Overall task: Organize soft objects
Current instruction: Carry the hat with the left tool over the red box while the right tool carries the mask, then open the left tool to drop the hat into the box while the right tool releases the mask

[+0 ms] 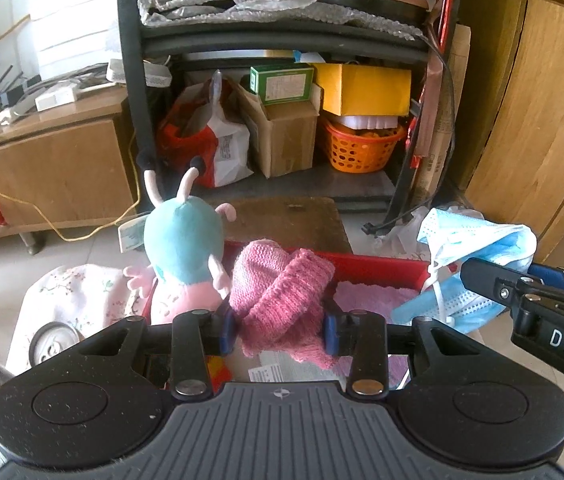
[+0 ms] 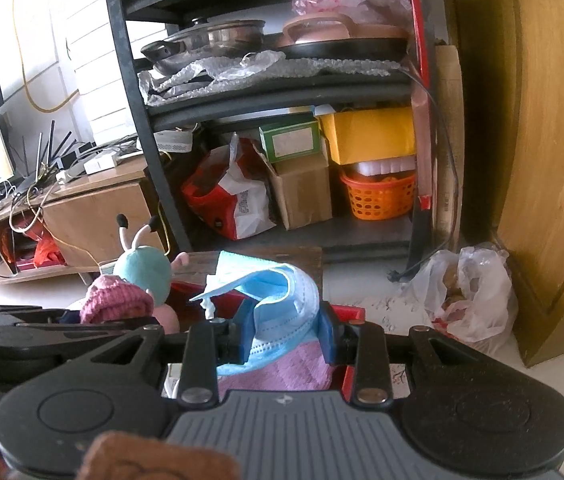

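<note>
Knitted pink wool, a chunky hat or sock (image 1: 282, 296), sits pinched between the blue pads of my left gripper (image 1: 279, 330) at lower centre of the left wrist view; the jaws stand partly apart, closed onto its bulk, and its loose end droops below them. My right gripper (image 2: 282, 338) has its jaws drawn nearly together on a crumpled light-blue surgical mask (image 2: 277, 304), whose upper half arches above the pads in the middle of the right wrist view. In the left view the same mask shows at the right edge, beside the right tongs' black arm.

Under both sits a red open box (image 1: 378, 270) with a lilac towel (image 1: 366, 298) lying in it. A plush toy with a teal head and pink body (image 1: 183, 248) stands at the box's left end, just beside the pink knit. Left of it, a floral white cloth (image 1: 69, 292) lies on the floor with a drinks can (image 1: 53, 346) on it.
</note>
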Demonstrator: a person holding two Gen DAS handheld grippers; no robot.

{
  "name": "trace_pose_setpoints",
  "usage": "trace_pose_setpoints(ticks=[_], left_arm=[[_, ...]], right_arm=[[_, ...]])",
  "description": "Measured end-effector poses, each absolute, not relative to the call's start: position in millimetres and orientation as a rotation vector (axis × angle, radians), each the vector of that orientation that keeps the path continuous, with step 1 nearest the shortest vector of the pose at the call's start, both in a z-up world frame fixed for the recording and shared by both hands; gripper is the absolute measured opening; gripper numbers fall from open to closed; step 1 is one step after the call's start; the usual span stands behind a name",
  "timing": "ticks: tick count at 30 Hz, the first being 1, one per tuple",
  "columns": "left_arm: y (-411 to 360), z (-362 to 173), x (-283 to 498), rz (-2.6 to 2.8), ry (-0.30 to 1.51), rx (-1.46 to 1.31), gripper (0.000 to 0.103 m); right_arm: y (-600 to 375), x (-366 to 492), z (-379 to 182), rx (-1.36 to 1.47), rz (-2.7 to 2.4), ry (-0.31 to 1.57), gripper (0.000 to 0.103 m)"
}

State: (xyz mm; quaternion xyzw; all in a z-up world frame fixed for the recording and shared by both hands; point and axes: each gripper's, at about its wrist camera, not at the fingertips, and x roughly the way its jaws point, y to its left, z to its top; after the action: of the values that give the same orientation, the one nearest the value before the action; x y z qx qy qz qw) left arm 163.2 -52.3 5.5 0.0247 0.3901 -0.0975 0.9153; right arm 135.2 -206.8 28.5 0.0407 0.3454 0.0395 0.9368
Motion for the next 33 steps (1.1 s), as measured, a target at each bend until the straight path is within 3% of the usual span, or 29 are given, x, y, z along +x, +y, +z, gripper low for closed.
trace_pose_setpoints(ticks=[22,23,25,26,33], left_arm=[[-63,-40,206,-0.202,0.842,0.056,0.044],[-63,-42,208,-0.200,0.842,0.054,0.046],[-62,-45,210,-0.196,0.850,0.061,0.069],[-62,-46,210,-0.197,0.852,0.064,0.074],[-51,-41,208,-0.180,0.862,0.045,0.078]], right_arm=[[-207,181,-16,0.038,0.054,0.756,0.005],[-208,183,-19,0.045,0.057,0.761,0.005],[-207,188,-26,0.047,0.077,0.788,0.007],[-206,190,-29,0.046,0.088,0.806,0.007],[-204,188,-34,0.031,0.069,0.835,0.037]])
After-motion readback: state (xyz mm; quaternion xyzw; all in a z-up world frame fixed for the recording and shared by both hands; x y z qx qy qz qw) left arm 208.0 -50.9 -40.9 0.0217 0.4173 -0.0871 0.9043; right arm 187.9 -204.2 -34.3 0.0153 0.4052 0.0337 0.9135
